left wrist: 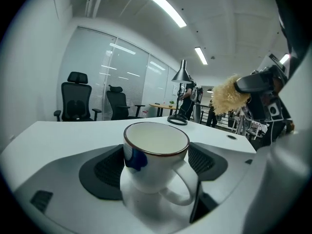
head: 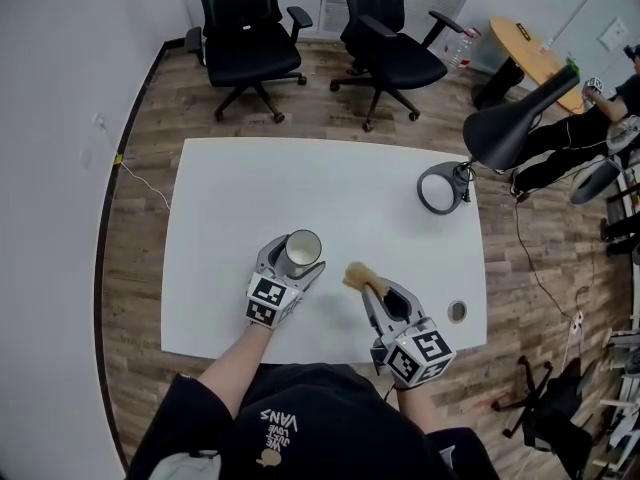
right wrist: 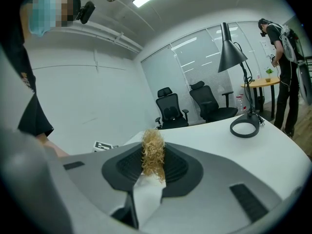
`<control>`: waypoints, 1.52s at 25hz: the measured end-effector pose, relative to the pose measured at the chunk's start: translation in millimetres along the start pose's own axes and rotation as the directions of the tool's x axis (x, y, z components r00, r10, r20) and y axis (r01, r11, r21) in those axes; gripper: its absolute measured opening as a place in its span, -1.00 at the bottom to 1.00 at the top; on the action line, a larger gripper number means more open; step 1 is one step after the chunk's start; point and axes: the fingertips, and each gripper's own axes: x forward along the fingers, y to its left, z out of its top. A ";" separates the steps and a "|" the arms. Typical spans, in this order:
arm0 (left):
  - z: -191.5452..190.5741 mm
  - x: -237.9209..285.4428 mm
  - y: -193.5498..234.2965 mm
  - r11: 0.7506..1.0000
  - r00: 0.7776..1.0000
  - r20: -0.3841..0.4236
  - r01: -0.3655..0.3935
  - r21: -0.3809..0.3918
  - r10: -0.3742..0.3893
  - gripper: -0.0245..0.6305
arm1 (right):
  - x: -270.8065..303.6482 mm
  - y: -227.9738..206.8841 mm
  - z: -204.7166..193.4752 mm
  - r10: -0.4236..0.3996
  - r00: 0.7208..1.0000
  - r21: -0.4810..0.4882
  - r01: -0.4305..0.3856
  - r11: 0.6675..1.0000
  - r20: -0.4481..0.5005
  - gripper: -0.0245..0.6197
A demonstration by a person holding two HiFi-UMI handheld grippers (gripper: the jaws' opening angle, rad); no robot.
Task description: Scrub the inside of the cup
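Note:
A white cup (head: 301,249) with a dark rim stands upright on the white table (head: 240,188). My left gripper (head: 295,259) is open around it. In the left gripper view the cup (left wrist: 156,155) sits between the wide-set pads (left wrist: 105,167), its handle toward the camera, and the pads do not press on it. The cup's inside looks empty. My right gripper (head: 371,292) is shut on a yellow fibrous scrubber (head: 356,276) with a white handle. It is held just right of the cup, above the table. The scrubber's tuft (right wrist: 153,155) stands up between the right pads.
A black desk lamp (head: 510,128) with a ring base (head: 440,189) stands at the table's far right. A cable hole (head: 457,311) lies near the right edge. Two black office chairs (head: 245,38) stand beyond the table. A person (head: 590,128) is by a round wooden table (head: 535,53).

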 end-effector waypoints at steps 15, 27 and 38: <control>-7.2 17.4 5.6 0.998 1.000 0.000 0.021 0.062 -0.021 0.26 | 3.9 -6.4 -3.9 -0.010 0.999 0.000 0.010 1.000 -0.035 -0.64; -0.7 4.5 -4.5 0.989 0.997 -0.044 0.074 0.126 -0.069 0.23 | 13.2 2.8 11.0 0.056 0.998 -0.044 -0.057 0.997 -0.021 -0.64; 53.3 -43.7 -16.4 0.863 0.986 -0.168 0.070 0.501 0.018 0.23 | 22.6 43.3 49.5 0.206 0.978 -0.124 -0.200 0.972 0.041 -0.64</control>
